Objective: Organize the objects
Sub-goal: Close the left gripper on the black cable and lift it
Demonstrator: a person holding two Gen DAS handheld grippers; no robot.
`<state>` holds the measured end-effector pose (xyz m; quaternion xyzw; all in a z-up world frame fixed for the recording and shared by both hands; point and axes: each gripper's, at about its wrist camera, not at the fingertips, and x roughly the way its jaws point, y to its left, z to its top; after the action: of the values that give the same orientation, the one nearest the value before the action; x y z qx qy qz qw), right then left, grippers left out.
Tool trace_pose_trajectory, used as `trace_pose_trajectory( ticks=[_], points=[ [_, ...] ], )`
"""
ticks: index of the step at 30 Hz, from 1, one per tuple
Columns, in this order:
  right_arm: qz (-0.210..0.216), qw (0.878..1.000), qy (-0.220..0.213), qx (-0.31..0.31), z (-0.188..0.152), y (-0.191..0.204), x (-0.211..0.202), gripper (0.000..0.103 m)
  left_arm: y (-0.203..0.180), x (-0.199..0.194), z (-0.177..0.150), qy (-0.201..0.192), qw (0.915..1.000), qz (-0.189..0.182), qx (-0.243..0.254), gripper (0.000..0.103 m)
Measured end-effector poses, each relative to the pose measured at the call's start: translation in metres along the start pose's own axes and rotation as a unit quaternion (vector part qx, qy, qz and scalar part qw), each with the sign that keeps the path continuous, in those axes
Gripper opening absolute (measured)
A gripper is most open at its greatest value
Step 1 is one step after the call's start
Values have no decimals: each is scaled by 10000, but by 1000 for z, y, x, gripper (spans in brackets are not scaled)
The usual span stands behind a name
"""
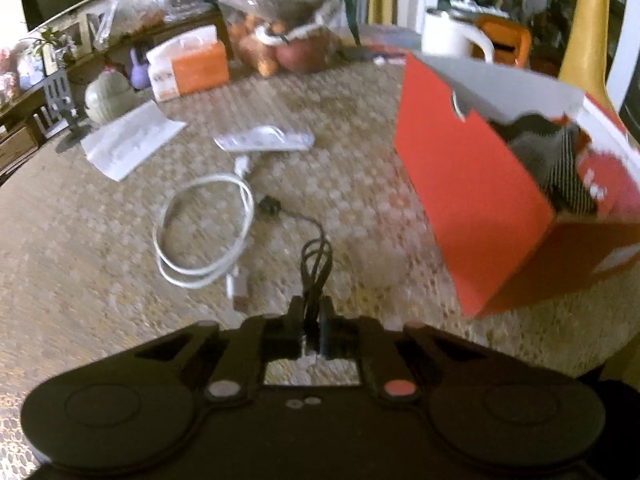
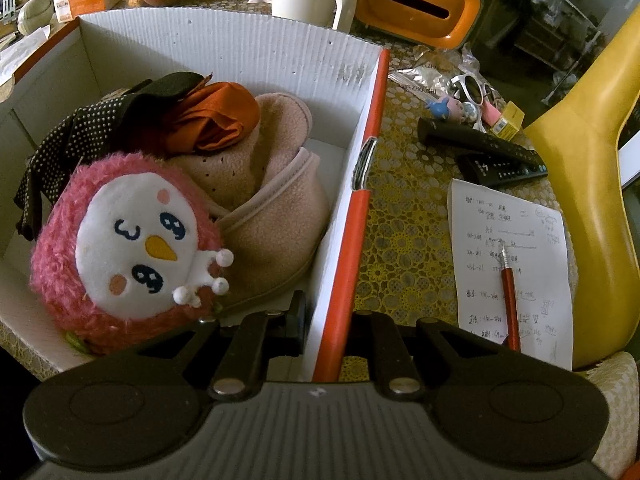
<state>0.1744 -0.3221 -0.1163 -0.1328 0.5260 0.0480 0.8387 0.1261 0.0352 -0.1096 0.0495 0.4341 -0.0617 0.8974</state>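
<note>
1. Fingers of the left gripper (image 1: pixel 311 312) are clenched on a bundled black cable (image 1: pixel 316 258), which runs away from the tips toward its small plug on the table (image 1: pixel 360 184).
2. Fingers of the right gripper (image 2: pixel 326 320) are clamped on the near wall of the red box (image 2: pixel 346 240), one finger inside and one outside.
3. From the left wrist view, the red box is seen to the right of the held cable, its open top tilted toward that side; a sideways carry to the right is judged to be what the coming move calls for.
4. Inside the box a pink plush toy (image 2: pixel 120 248), a beige fleece slipper (image 2: pixel 272 208) and dark dotted fabric (image 2: pixel 60 140) are packed.
5. A white cable (image 1: pixel 204 232) is coiled just left of the black one, nearer the left hand than the right, and is not yet picked up.
</note>
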Motion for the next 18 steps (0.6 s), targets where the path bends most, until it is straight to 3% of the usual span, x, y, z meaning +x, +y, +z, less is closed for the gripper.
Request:
trace_pose_trajectory(
  ticks=[13, 18],
  points=[
    [-20, 10000, -35, 28, 0, 0, 0, 12, 13, -58, 47, -793, 9966, -106, -192, 2],
    [-20, 10000, -36, 26, 0, 0, 0, 12, 15, -73, 62, -894, 9954, -226, -245, 2]
  ],
)
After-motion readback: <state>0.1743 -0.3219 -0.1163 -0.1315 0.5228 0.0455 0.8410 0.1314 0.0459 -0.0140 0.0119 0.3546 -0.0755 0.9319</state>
